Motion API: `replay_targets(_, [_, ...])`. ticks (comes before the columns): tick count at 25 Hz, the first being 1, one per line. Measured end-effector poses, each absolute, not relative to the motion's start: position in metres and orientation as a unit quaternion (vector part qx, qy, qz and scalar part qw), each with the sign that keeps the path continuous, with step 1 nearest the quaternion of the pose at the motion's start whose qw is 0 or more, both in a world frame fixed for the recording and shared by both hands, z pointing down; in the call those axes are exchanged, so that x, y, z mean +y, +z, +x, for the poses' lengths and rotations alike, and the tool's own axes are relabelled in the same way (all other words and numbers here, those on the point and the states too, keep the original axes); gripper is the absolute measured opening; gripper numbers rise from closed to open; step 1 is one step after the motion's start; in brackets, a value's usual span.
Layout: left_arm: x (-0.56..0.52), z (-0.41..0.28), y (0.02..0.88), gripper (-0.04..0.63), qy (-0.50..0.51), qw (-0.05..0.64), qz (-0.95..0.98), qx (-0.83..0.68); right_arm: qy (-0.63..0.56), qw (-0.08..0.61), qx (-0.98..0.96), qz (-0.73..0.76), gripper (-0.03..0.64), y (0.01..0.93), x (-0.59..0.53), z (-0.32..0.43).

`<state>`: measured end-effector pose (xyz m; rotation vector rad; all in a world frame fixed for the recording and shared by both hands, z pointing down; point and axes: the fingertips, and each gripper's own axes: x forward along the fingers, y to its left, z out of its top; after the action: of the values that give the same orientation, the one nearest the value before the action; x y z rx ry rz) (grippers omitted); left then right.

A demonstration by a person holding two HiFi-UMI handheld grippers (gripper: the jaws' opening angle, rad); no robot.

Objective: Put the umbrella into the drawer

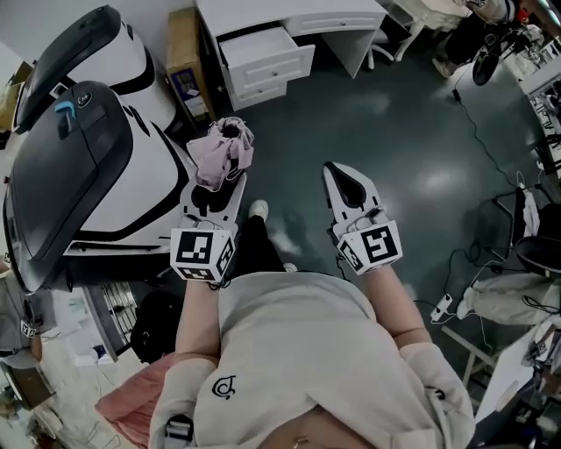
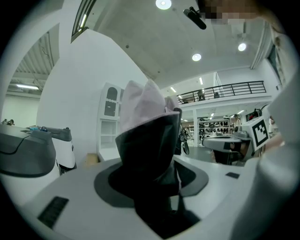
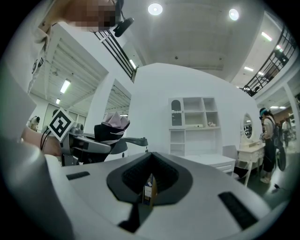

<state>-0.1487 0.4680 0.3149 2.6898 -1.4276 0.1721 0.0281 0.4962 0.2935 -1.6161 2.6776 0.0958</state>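
Note:
A folded pink umbrella [image 1: 224,147] with a dark underside is clamped upright in my left gripper [image 1: 219,180], ahead of my body in the head view. In the left gripper view the umbrella [image 2: 149,136] fills the space between the jaws and hides what lies behind it. My right gripper [image 1: 340,175] is level beside it, jaws together with nothing in them; only a thin slit shows in the right gripper view [image 3: 150,176]. That view also shows the umbrella [image 3: 112,123] to the left. A white desk [image 1: 351,13] stands ahead on the dark floor with its drawer [image 1: 267,54] pulled open.
A large white-and-black machine [image 1: 79,167] fills the left side close to my left arm. A brown cardboard box [image 1: 186,53] stands left of the desk. Cables and furniture [image 1: 526,237] crowd the right. A person [image 3: 268,140] stands by a mirrored dresser far right.

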Motion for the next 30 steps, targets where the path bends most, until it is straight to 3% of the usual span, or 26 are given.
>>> replay_targets(10, [0.339,-0.138,0.319,0.224,0.054,0.049,0.897,-0.436,0.015,0.002,0.833,-0.553,0.008,0.299,0.376,0.040])
replay_targets(16, [0.233,-0.146,0.303,0.224,0.066,0.009,0.910,-0.408,0.011,0.002,0.816,-0.578,0.008,0.289,0.268,0.030])
replay_targets(30, [0.083,-0.161,0.344,0.224,0.083,0.062,0.900,-0.423,-0.031,-0.016,0.823,-0.566,0.006,0.315,0.111,0.019])
